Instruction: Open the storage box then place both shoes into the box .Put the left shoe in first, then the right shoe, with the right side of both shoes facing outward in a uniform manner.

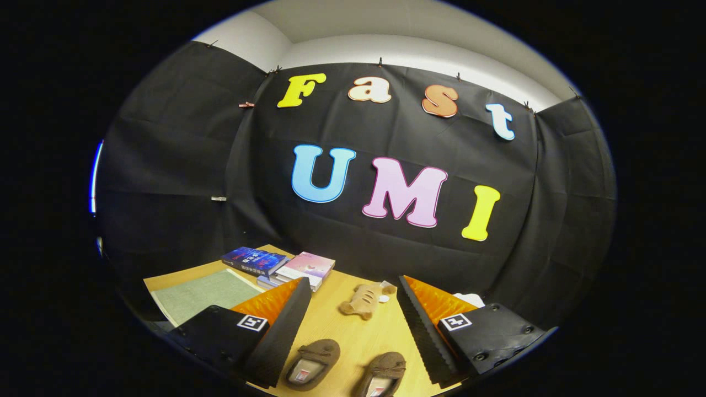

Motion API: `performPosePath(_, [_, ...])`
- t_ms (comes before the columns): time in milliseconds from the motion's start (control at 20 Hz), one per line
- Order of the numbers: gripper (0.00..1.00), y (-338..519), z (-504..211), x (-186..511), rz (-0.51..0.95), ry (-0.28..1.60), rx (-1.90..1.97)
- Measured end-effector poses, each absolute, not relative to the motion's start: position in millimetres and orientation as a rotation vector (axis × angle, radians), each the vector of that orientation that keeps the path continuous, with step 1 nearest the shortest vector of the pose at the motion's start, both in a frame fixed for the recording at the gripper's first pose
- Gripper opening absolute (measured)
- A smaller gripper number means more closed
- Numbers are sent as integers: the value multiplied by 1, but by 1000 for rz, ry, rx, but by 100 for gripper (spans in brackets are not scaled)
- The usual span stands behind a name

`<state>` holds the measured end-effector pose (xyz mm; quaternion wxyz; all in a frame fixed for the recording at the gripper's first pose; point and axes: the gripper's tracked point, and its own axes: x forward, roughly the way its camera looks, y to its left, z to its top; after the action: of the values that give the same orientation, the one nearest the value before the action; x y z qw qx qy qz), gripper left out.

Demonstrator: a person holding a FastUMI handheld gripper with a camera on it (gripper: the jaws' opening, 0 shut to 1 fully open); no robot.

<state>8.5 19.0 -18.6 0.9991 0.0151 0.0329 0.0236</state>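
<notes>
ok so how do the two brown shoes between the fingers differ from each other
The left-hand shoe lies nearer one finger and a bit further ahead; the right-hand shoe sits closer in, partly cut off. The left-hand shoe shows its whole opening; the other shows less. Both are brown, toes pointing away, between the open gripper fingers, on the wooden table.

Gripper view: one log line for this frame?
gripper: open, empty | shoes: on table, between fingers | plush toy: beyond | books: far corner
</notes>
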Motion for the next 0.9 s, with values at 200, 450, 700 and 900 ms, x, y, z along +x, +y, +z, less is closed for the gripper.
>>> performPosePath(200, [97,41,-46,10,148,162,198])
performPosePath(450, [99,85,-101,3,340,387,534])
performPosePath(700, [99,140,-136,-18,588,608,972])
performPosePath(900, [98,164,-164,-17,651,725,1252])
